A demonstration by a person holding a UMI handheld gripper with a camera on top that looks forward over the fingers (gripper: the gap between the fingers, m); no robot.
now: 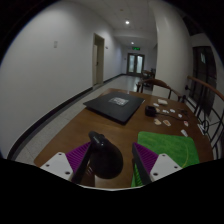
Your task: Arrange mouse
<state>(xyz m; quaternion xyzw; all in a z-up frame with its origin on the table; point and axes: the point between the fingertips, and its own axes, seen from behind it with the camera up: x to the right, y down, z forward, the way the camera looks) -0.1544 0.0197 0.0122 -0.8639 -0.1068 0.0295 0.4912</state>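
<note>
A black mouse (105, 160) lies on the wooden table (75, 128) between the fingers of my gripper (112, 148). It is close against the left pad (78, 155), and a strip of table shows between it and the right pad (143, 160). The fingers are open about it. A thin dark part of the mouse points away toward the left finger's tip. A green mat (178, 147) lies on the table just right of the right finger.
A flat black mat (118, 105) lies further ahead at mid-table. Several small white items (166, 116) are scattered to its right. Wooden chairs (203, 95) stand along the table's right side. A corridor with white walls runs beyond to a door (134, 62).
</note>
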